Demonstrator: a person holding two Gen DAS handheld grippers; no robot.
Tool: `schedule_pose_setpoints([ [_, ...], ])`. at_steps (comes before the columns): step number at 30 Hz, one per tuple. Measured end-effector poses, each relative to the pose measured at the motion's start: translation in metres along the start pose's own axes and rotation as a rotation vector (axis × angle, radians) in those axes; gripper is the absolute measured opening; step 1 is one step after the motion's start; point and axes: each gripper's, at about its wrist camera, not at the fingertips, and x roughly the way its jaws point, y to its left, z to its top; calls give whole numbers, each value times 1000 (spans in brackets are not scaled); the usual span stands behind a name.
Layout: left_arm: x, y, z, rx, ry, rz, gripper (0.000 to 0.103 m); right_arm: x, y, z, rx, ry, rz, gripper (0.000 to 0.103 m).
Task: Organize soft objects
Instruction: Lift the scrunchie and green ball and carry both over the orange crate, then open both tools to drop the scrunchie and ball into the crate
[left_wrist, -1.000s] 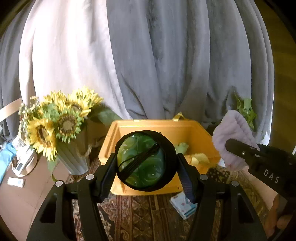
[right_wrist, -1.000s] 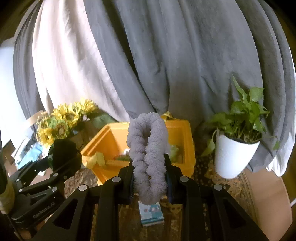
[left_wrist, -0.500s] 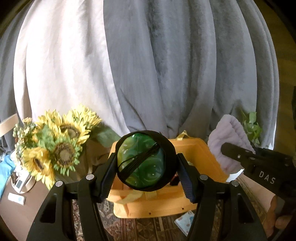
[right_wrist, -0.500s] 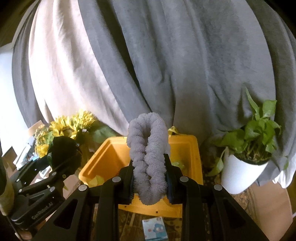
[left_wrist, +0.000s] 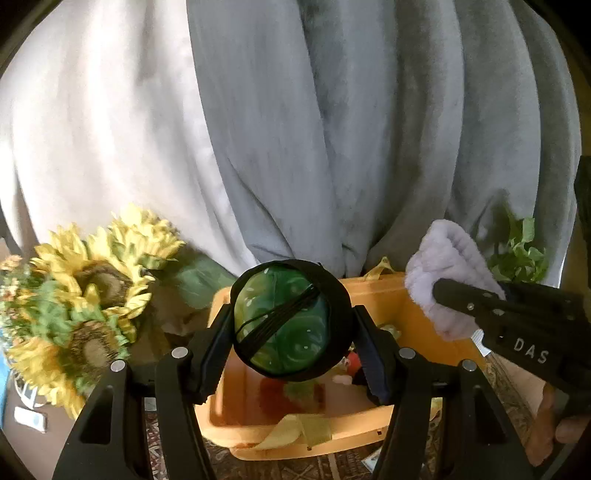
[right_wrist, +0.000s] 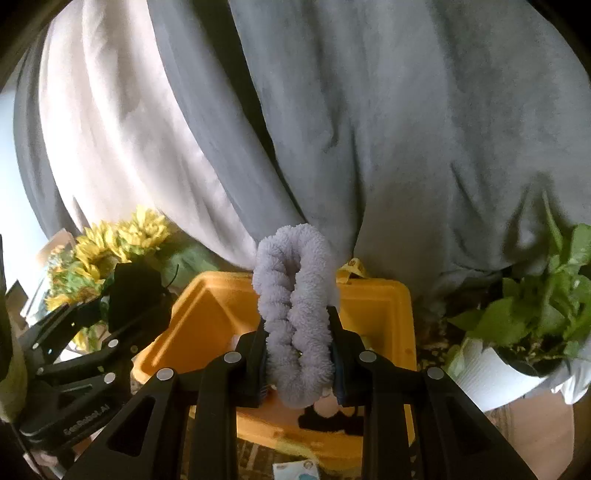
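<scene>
Left tool (left_wrist: 291, 328) gripping green pouch (left_wrist: 282, 325), angled down over bin (left_wrist: 391, 295)

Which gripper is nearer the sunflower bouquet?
Left. The left gripper, holding a green ball, is beside the sunflowers; the right gripper is farther, across the yellow bin.

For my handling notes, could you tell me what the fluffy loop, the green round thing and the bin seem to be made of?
Fluffy loop: pale lilac plush, likely chenille or fleece; fuzzy nap, squashed by the right gripper.
Green round thing: glossy green, perhaps satin or film, in a matte black band; left gripper clamps it.
Bin: smooth orange, probably moulded plastic; rounded rim.
</scene>
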Motion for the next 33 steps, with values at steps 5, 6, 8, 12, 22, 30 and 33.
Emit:
schedule_pose_setpoints([
  [5, 31, 5, 8, -5, 79, -27, 62, 30, -5, 5, 5, 95, 14, 27],
  [6, 36, 5, 9, -4, 92, -29, 62, 36, -6, 6, 13, 112, 15, 27],
  [8, 47, 8, 10, -6, 124, -35, 63, 50, -9, 6, 20, 162, 23, 27],
  [12, 68, 10, 6, -9, 195, -51, 63, 71, -16, 1, 40, 237, 26, 27],
  [22, 115, 7, -7, 21, 367, -87, 63, 107, -26, -10, 64, 379, 24, 30],
  [30, 129, 7, -12, 33, 416, -78, 77, 117, -30, -11, 92, 426, 30, 48],
  [33, 127, 3, -10, 45, 403, -66, 79, 118, -31, -9, 102, 429, 29, 56],
])
